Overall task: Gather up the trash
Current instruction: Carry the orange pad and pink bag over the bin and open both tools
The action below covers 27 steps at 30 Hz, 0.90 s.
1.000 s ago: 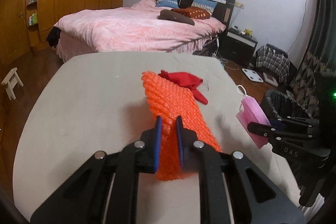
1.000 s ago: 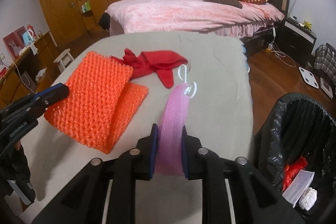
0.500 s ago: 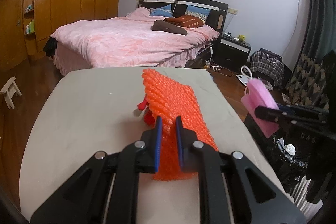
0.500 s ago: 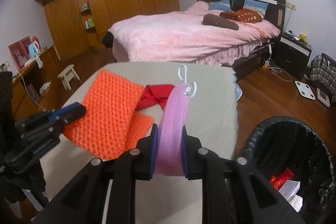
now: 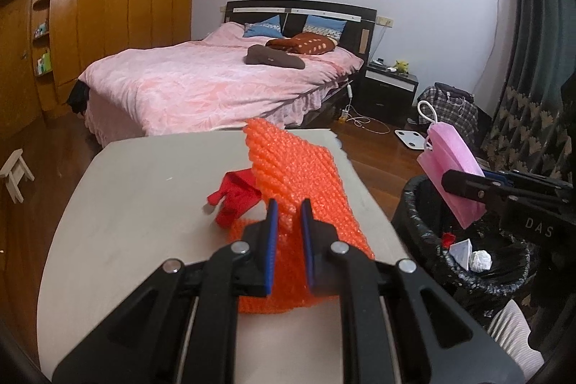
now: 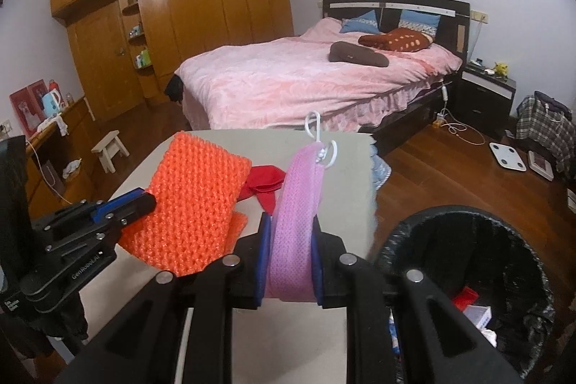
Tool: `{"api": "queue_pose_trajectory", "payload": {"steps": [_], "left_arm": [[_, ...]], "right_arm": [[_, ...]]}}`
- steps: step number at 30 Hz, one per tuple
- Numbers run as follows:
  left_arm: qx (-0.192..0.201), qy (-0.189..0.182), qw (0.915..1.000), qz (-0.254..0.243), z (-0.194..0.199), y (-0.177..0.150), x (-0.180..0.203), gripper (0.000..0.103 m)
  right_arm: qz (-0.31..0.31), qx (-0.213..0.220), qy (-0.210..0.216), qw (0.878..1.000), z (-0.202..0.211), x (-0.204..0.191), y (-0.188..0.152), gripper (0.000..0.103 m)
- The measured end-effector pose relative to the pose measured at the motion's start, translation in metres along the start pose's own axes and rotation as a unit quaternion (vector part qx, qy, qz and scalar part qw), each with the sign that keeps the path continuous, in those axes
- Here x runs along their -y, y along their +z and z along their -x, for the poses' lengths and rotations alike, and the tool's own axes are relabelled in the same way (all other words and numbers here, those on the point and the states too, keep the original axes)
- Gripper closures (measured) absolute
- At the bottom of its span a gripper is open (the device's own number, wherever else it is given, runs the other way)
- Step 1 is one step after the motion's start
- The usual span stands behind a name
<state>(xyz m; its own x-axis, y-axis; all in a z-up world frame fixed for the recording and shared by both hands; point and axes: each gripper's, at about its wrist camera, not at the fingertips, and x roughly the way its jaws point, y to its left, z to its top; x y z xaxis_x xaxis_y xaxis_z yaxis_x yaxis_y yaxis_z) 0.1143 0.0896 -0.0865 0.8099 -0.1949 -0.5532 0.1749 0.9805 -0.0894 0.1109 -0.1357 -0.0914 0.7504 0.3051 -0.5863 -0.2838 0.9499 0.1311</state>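
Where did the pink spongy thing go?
The pink sponge is pinched in the right gripper, lifted beside the table, with the black trash bin just to its right.

The left gripper point(image 5: 288, 215) points forward and downward over the bench point(image 5: 144, 204), its two blue-padded fingers point(image 5: 270, 233) drawn close together and clamped on a fold of the orange mesh sheet point(image 5: 291, 164), which it holds lifted off the bench. The right gripper point(image 6: 288, 229) is tilted downward in the same way at the bench's right edge, its fingers point(image 6: 264, 251) pressed against both sides of the pink mesh pouch point(image 6: 295, 215). In the left wrist view the right gripper point(image 5: 450, 180) reaches in from the right, beyond the bench edge and above the black bin point(image 5: 424, 225). In the right wrist view the left gripper point(image 6: 144, 200) reaches in from the left over the bench.
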Motion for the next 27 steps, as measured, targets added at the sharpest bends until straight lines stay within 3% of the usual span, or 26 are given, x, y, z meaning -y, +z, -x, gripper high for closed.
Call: {"api": "queue_pose_trajectory", "payload": {"steps": [12, 27], "left_arm": [[0.005, -0.022, 0.9993, -0.028, 0.002, 0.011, 0.043, 0.091], [0.030, -0.078, 0.9944, -0.065, 0.002, 0.026, 0.111, 0.091]], "right_arm": [[-0.022, 0.022, -0.042, 0.999, 0.040, 0.032, -0.002, 0.083], [-0.047, 0.057, -0.104, 0.992, 0.091, 0.072, -0.005, 0.083]]}}
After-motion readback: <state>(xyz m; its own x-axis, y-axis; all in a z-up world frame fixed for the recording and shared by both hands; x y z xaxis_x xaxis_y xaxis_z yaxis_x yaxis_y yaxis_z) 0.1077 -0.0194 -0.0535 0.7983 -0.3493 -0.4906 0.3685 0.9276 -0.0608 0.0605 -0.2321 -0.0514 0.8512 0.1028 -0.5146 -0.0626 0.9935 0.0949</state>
